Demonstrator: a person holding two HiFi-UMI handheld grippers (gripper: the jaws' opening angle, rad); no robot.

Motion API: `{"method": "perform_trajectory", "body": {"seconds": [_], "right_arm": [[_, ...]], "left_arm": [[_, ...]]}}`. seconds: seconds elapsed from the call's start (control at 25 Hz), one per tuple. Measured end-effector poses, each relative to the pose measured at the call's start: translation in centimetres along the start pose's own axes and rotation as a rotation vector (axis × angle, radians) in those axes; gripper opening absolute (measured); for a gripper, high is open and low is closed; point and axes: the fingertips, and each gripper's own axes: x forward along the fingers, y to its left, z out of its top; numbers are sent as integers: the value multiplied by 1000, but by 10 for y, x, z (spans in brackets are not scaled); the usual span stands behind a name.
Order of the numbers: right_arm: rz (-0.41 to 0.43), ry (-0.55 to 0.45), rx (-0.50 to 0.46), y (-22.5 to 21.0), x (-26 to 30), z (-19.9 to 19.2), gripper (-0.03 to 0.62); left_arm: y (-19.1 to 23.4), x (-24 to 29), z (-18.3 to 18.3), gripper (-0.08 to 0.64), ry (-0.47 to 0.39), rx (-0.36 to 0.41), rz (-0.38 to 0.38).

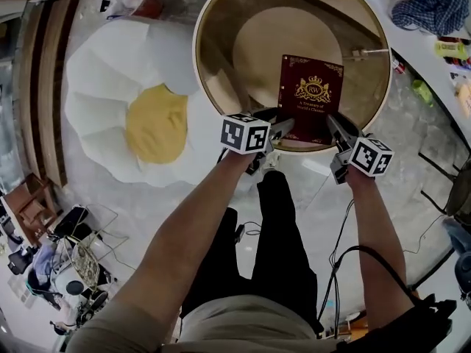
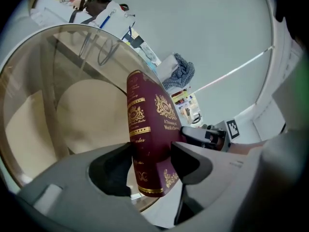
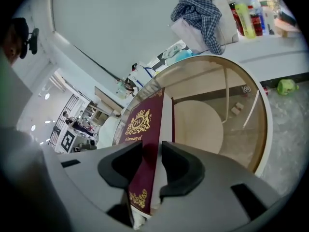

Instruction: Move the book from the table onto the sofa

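Note:
A maroon book (image 1: pixel 310 94) with gold print lies flat on a round glass table (image 1: pixel 202 72), its near edge at the table's rim. My left gripper (image 1: pixel 283 129) is at the book's near left corner. In the left gripper view the spine (image 2: pixel 147 129) stands between the wide jaws of that gripper (image 2: pixel 152 151), with no clear squeeze. My right gripper (image 1: pixel 335 129) is at the near right corner. In the right gripper view its pads (image 3: pixel 152 153) press the cover and the pages of the book (image 3: pixel 145 144). A white seat with a yellow centre (image 1: pixel 140 116), shaped like a fried egg, lies left of the table.
A counter at the top right carries a plaid cloth (image 1: pixel 430 2) and small bottles. Cables run over the pale floor by the person's legs (image 1: pixel 283 226). Clutter fills the lower left corner (image 1: pixel 66 263). A wooden shelf edge lines the far left.

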Motion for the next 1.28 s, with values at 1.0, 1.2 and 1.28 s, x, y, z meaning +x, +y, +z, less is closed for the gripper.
{"method": "perform_trajectory", "body": {"seconds": [1.0,1.2,1.28], "right_arm": [[355,407,-464,286,206,-189,130],[376,528,-533,300,288,-279,130],[378,570,-526,289,314,-307,130]], "left_arm": [[183,-310,-151,253,-489,-307,289],[272,-337,-219,253,-537,-398,342],[303,-333,-239,253,-539,-422,362]]}}
